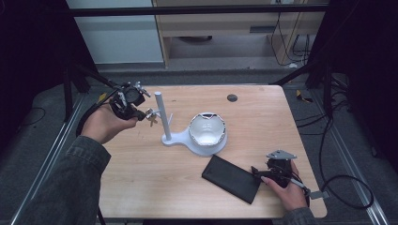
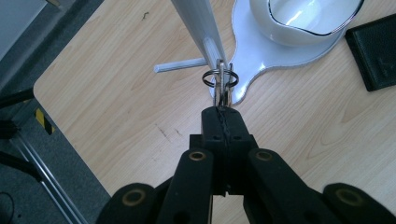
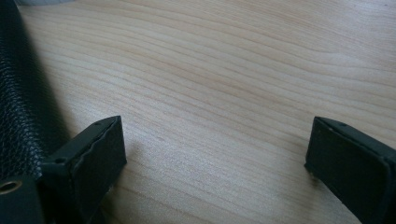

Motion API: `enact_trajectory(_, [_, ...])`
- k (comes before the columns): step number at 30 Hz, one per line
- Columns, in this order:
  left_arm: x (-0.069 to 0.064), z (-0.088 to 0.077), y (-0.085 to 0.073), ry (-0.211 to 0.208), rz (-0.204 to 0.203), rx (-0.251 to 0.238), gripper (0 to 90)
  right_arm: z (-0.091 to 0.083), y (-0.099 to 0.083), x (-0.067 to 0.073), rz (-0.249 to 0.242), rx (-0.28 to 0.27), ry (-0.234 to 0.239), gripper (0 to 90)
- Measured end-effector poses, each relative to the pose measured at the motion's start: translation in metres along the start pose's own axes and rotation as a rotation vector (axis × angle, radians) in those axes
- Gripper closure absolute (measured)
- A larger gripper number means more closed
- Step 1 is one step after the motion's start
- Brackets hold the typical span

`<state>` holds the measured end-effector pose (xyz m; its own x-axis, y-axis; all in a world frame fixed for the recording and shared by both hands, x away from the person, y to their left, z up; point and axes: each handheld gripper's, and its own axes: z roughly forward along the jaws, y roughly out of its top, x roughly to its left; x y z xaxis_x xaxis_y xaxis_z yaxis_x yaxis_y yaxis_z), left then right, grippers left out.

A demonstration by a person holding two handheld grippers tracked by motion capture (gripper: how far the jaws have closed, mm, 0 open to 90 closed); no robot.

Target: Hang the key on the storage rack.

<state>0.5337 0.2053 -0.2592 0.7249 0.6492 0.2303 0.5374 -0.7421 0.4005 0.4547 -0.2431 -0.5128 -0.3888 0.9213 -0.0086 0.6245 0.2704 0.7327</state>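
Jaws of the left gripper [image 2: 222, 112] are pinched fully together on a key [image 2: 223, 93], which hangs from a metal key ring [image 2: 219, 77]; in the left gripper view the ring sits right at the tip of a short peg [image 2: 214, 49] on the white stand's upright post [image 1: 161, 115]. Whether the ring has slipped over the peg or only touches it I cannot tell. The step in hand looks like hanging the key on that stand. Another peg [image 2: 180, 66] juts out on the far side, and the stand's flat base [image 2: 243, 46] carries a white bowl with a dark rim [image 1: 207, 130]. The next move, as I judge it, calls for sliding the ring farther along the peg before letting go, so the key does not drop to the wooden table [image 1: 155, 178]. The right gripper [image 3: 215, 154] rests low over the table with its jaws wide apart and nothing between them, just beside a black leather wallet [image 1: 231, 178].
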Motion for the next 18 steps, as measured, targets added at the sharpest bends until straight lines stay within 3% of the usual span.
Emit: enact_trajectory(18, [0.002,0.017,0.008,0.004,-0.005,0.028,89.7,0.0,0.0,0.001,0.001,0.0,0.008,5.0])
